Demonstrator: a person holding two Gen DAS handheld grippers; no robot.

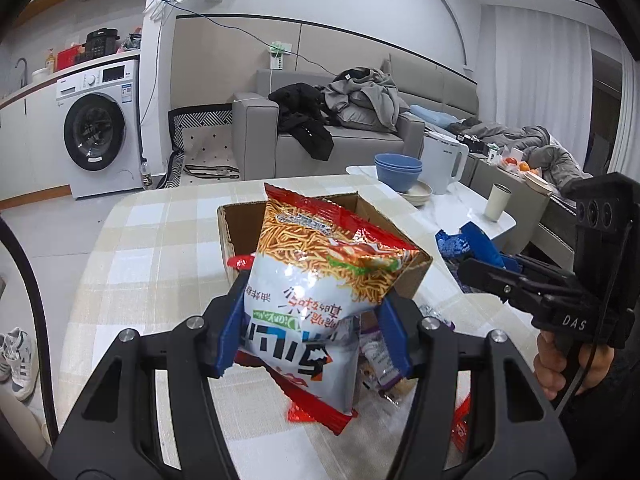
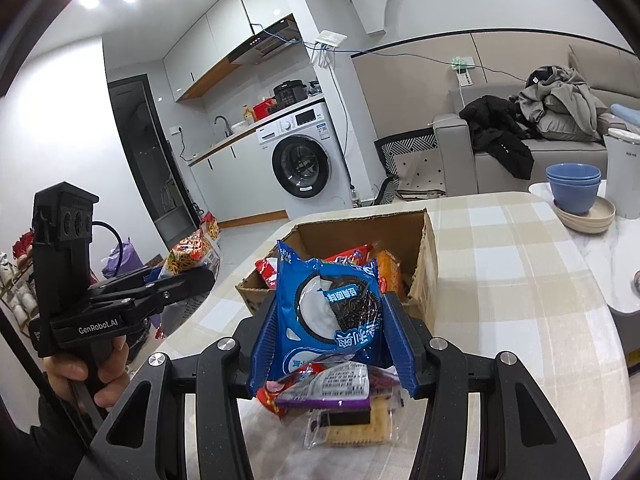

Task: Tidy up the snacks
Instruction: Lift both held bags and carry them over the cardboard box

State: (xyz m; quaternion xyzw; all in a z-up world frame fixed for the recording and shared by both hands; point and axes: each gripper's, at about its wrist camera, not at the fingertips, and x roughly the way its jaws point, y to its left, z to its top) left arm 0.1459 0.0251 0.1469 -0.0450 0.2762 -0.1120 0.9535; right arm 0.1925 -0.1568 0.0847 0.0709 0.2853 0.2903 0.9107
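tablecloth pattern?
Beige-and-white plaid tablecloth, clearest in the right wrist view.

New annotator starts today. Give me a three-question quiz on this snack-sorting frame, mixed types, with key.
1. True or false: the left claw is shut on a bag of fried noodle sticks.
2. Multiple choice: what does the right claw grip? A) a purple wafer pack B) a blue cookie pack C) a cracker sleeve
3. Fill in: both packs hang in front of an open ___ on the checked tablecloth.

Key: 1 true. 2 B; the purple wafer pack and the cracker sleeve lie loose on the cloth below it. 3 cardboard box, which already holds some snacks.
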